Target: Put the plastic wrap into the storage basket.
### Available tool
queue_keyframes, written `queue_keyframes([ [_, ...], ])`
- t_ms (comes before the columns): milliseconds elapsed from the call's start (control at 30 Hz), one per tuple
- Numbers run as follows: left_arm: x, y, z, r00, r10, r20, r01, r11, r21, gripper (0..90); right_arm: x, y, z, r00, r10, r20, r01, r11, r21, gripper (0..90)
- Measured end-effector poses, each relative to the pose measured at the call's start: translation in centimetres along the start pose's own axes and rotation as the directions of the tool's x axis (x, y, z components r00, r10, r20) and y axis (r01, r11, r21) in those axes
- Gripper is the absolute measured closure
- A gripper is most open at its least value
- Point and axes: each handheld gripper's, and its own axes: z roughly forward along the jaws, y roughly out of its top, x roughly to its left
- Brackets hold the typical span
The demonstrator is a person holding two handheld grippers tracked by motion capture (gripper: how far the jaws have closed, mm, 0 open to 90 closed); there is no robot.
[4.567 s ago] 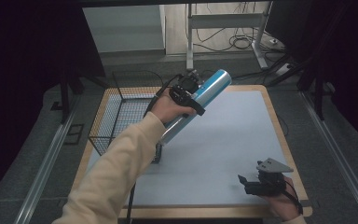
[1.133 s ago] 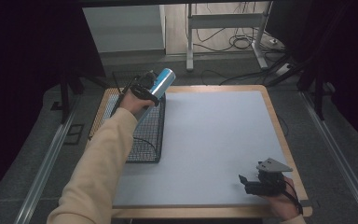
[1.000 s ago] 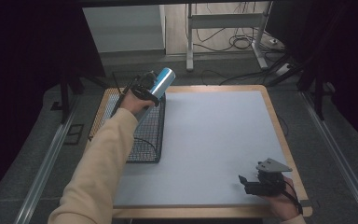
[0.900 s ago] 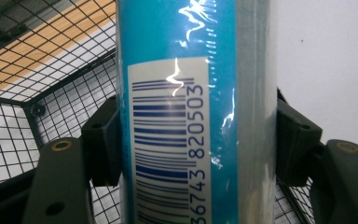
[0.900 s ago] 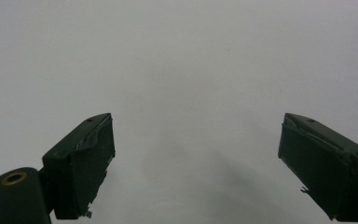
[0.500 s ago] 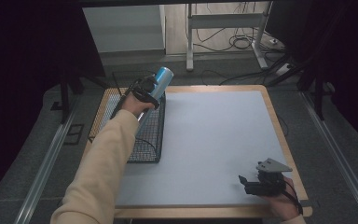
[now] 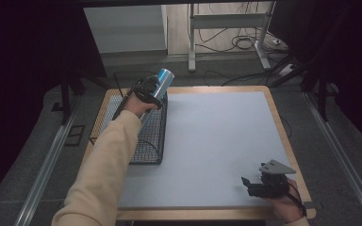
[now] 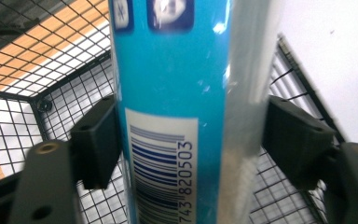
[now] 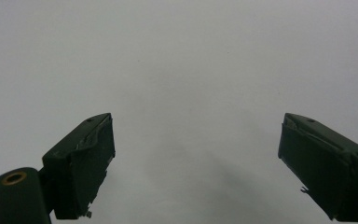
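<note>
Left gripper point(image 7: 147, 90) clamps the blue can point(image 7: 161, 81), both jaws pressed on its sides, tilted over the wire basket point(image 7: 147, 141) at the table's point(image 7: 273, 117) 10 o'clock. Right gripper point(image 7: 259, 183) sits at 5 o'clock, jaws wide apart, holding nothing.

Open mat point(image 7: 217, 141) right of wire basket point(image 7: 143, 136)

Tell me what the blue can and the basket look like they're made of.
The can looks like thin metal or metallised film with a glossy printed blue label: it shows bright glare streaks, a silvery strip and a barcode. I can't tell which for certain. The basket looks like welded steel wire with a dark, probably painted or coated finish: a fine square mesh on thicker frame rods.
</note>
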Motion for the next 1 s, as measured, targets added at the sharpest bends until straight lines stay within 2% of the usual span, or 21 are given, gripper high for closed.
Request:
queue_keyframes([
  [133,-0.3,-0.2,-0.8,1.0,0.001,-0.01,-0.001,1.0,-0.01,16.3,0.0,0.0,0.0,1.0,0.003,0.001,-0.003,1.0,0.0,10.9],
  [167,-0.4,-0.3,-1.2,0.9999,-0.015,-0.004,0.015,0.9995,-0.027,16.0,0.0,0.0,0.0,1.0,0.004,0.001,-0.004,1.0,0.0,10.9],
  [300,-0.5,-0.8,-2.5,0.9989,-0.027,0.039,0.029,0.9982,-0.053,13.4,0.0,0.0,0.0,1.0,0.004,-0.003,-0.004,1.0,0.001,10.9],
  [367,-0.8,-1.2,-3.5,0.9967,-0.034,0.074,0.04,0.9952,-0.089,13.0,0.0,0.1,0.0,1.0,0.001,-0.003,-0.001,1.0,-0.001,10.9],
  [400,-0.9,-1.4,-3.9,0.9965,-0.034,0.076,0.042,0.9937,-0.104,13.0,0.0,0.1,0.0,1.0,-0.001,-0.004,0.001,1.0,-0.001,10.9],
  [467,-1.5,-1.9,-5.1,0.9948,-0.021,0.1,0.037,0.9871,-0.156,13.7,0.1,0.2,0.0,1.0,-0.001,-0.005,0.001,1.0,-0.003,10.9],
  [500,-2.2,-2.3,-5.8,0.9929,0.003,0.119,0.019,0.9833,-0.181,13.6,0.1,0.2,0.0,1.0,-0.001,-0.006,0.001,1.0,-0.003,10.9],
  [600,-3.8,-3.0,-7.2,0.9915,0.048,0.121,-0.02,0.9751,-0.221,12.9,0.1,0.2,0.0,1.0,-0.003,-0.008,0.003,1.0,-0.006,10.9],
  [767,-5.9,-4.5,-9.2,0.9766,0.099,0.191,-0.043,0.9606,-0.274,13.2,0.2,0.3,-0.1,1.0,0.001,-0.006,-0.001,1.0,-0.011,10.9],
  [833,-6.8,-5.1,-9.6,0.9658,0.124,0.228,-0.053,0.9543,-0.294,13.4,0.3,0.3,-0.2,1.0,-0.002,-0.007,0.002,1.0,-0.013,10.9],
  [933,-8.3,-6.1,-10.1,0.956,0.175,0.235,-0.093,0.942,-0.322,13.6,0.3,0.4,-0.2,1.0,-0.001,-0.009,0.0,1.0,-0.014,10.9],
  [967,-8.9,-6.4,-10.2,0.9493,0.192,0.249,-0.102,0.9371,-0.334,13.6,0.3,0.4,-0.2,1.0,0.0,-0.008,0.0,1.0,-0.013,10.9],
  [1000,-9.5,-6.7,-10.3,0.9399,0.206,0.272,-0.104,0.9325,-0.346,13.7,0.3,0.3,-0.2,1.0,-0.001,-0.008,0.0,1.0,-0.012,10.9],
])
